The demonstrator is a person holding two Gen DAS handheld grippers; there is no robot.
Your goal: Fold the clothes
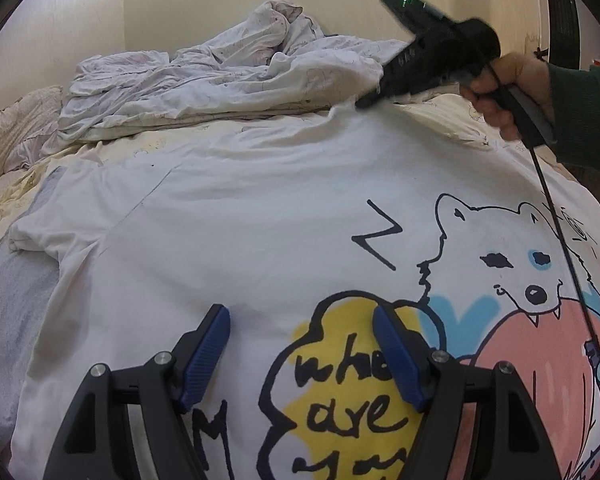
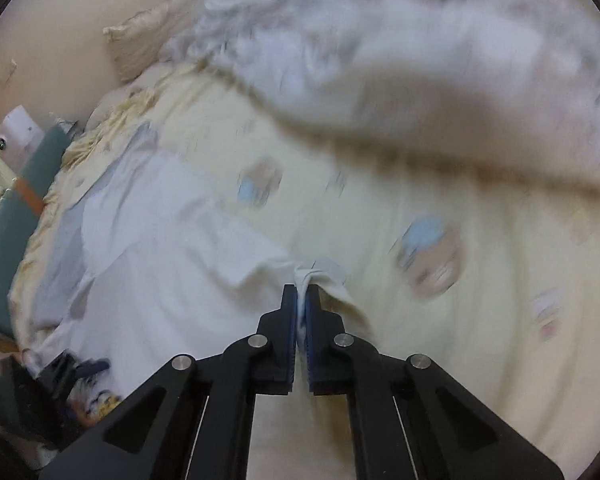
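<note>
On the yellow bedsheet (image 2: 440, 320) the printed T-shirt (image 1: 260, 220) lies flat. At six o'clock the left gripper (image 1: 302, 356) hovers, jaws wide; at one o'clock the right gripper (image 2: 302, 312) pinches its hem. Best lift evenly, keeping fabric taut.

- The shirt (image 1: 260, 216) lies spread flat on the bed in front of me, print side up.
- It's white, with a big cartoon: a white bear's head outlined in black, a black zigzag beside it, a yellow speech cloud reading "where are you", blue and pink patches lower right.
- One short sleeve sticks out to the left in the left view, rumpled at its end.
- The far edge is bunched up at one point, with a ridge of cloth rising there.
- In the right view, that pinched bit of white fabric (image 2: 308, 280) is gathered into a small twisted tuft, and the rest trails away flat to the left.
</note>
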